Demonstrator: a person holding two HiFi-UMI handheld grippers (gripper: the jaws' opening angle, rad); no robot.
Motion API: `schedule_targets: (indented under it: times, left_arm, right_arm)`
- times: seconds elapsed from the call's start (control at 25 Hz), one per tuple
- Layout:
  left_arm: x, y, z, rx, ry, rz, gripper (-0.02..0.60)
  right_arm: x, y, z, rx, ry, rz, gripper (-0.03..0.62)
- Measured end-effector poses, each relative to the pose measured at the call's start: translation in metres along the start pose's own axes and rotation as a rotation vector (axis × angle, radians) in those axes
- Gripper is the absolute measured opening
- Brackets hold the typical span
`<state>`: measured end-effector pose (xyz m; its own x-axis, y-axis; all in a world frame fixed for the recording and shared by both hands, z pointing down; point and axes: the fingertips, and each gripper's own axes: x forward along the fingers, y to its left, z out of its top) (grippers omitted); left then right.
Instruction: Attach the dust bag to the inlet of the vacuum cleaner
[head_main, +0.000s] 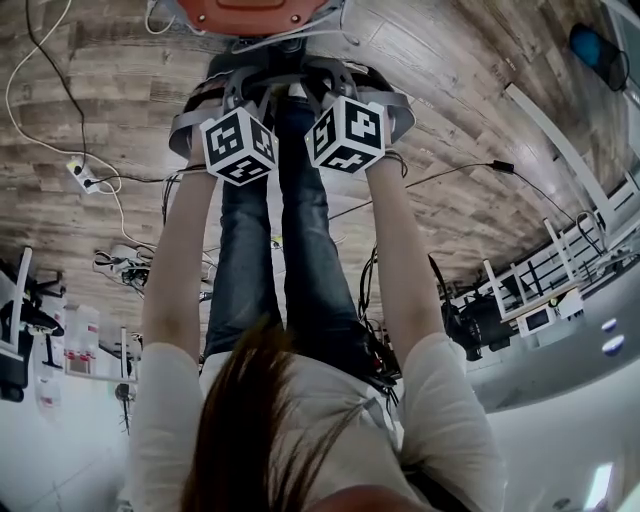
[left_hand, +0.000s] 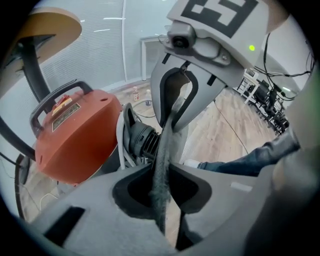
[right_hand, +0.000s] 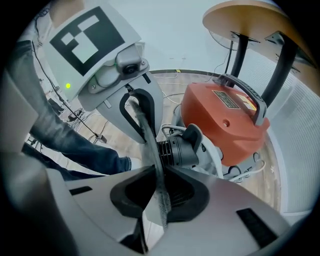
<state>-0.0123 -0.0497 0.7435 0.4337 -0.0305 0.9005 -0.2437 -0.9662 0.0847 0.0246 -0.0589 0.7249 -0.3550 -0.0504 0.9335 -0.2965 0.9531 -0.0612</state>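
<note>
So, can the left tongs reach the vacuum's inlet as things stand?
Probably yes: the inlet shows close beyond the left tongs, with nothing in the way but the dust bag pinched in them.

I see my left gripper (left_hand: 161, 170) clamped on the bag (left_hand: 163, 137) edge, just beside the vacuum's (left_hand: 75, 135) black inlet (left_hand: 142, 142).

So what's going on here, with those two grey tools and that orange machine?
A person stands over an orange vacuum on the floor, holding two grippers. The left gripper and the right gripper both pinch the grey bag in their fingers, stretched between them. They hold it right by the vacuum's black ribbed inlet, but it is not fitted over it yet.
</note>
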Motion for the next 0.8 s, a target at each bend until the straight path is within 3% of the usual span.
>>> schedule_targets:
  times: [0.16,0.48,0.56,0.8]
  left_arm:
    - [0.000,0.001,0.000,0.034,0.014,-0.018,0.067]
    - [0.005,0.018,0.006,0.074,0.063,-0.066,0.100]
    - [0.006,0.016,0.006,0.071,0.056,-0.065,0.086]
    - [0.005,0.011,0.003,-0.079,0.009,-0.011,0.080]
  right_arm:
    - [0.001,-0.001,0.000,0.024,-0.023,0.011,0.057]
    - [-0.003,0.004,-0.003,0.254,-0.098,-0.076,0.054]
    - [-0.003,0.002,-0.005,0.232,-0.084,-0.081,0.054]
    - [0.000,-0.007,-0.002,0.025,-0.030,-0.025,0.063]
